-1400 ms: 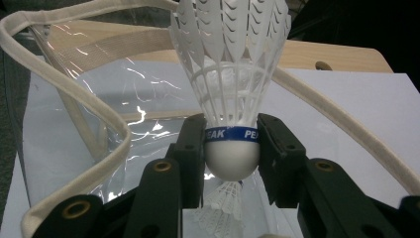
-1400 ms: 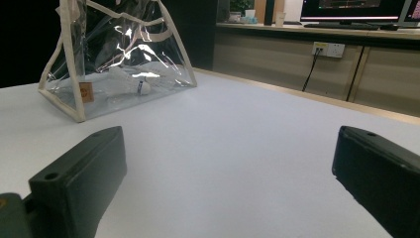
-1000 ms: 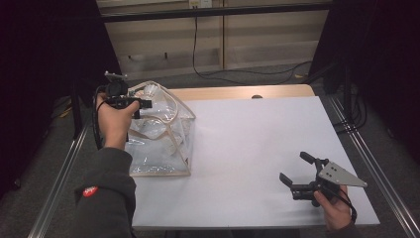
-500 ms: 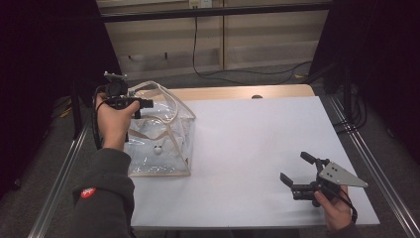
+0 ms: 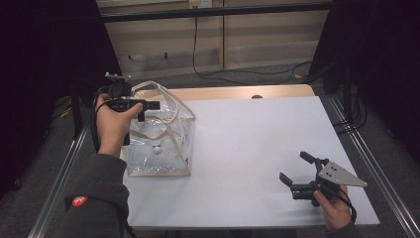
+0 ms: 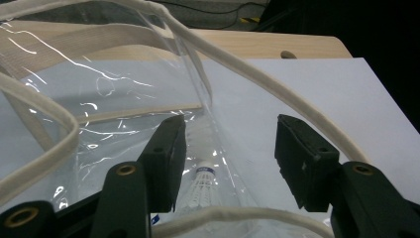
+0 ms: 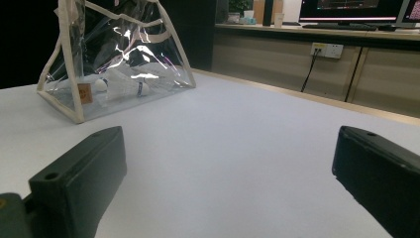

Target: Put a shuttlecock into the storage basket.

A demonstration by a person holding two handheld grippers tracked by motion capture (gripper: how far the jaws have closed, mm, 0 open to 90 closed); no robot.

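Note:
A clear plastic bag (image 5: 161,136) with cream trim and cream handles stands on the left side of the white table (image 5: 257,134). My left gripper (image 5: 147,111) hovers over the bag's open top, jaws open. In the left gripper view the open left gripper (image 6: 228,163) straddles a clear wall of the bag (image 6: 124,94), and a white shuttlecock (image 6: 200,181) lies below inside it. My right gripper (image 5: 296,167) is held open low over the table's front right, with nothing between the jaws. From the right gripper (image 7: 228,163) the bag (image 7: 119,54) shows far off, with white shuttlecocks (image 7: 121,84) in it.
A strip of bare wood (image 5: 237,92) runs along the table's far edge. Metal rails (image 5: 374,173) flank both sides of the table. Cables (image 5: 213,74) lie on the floor behind it. A small orange tag (image 7: 85,93) sits on the bag's near wall.

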